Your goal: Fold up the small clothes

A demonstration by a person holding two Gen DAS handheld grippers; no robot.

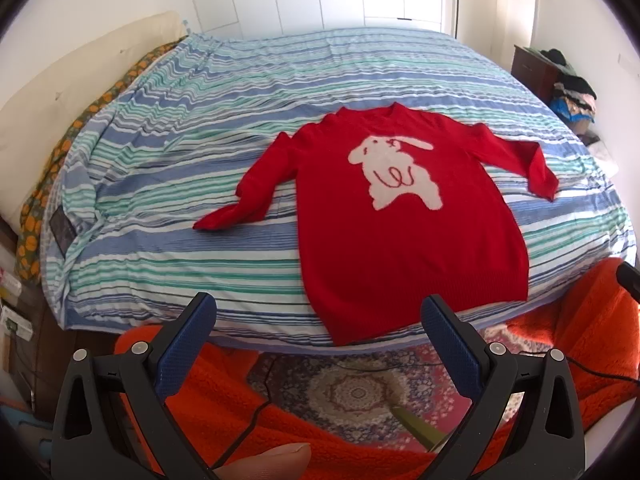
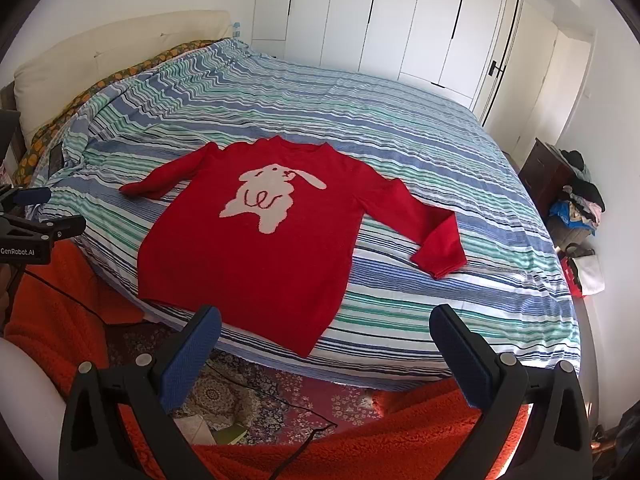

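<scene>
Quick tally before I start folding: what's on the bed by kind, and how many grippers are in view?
Red sweater with white rabbit motif: 1
Striped bedspread: 1
Grippers, both open and empty: 2, the left gripper and the right gripper
Total: 4

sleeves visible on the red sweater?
2. Sweater lies flat on the striped bed. One sleeve bends off its left side, the other sleeve off its right. None hidden.
</scene>
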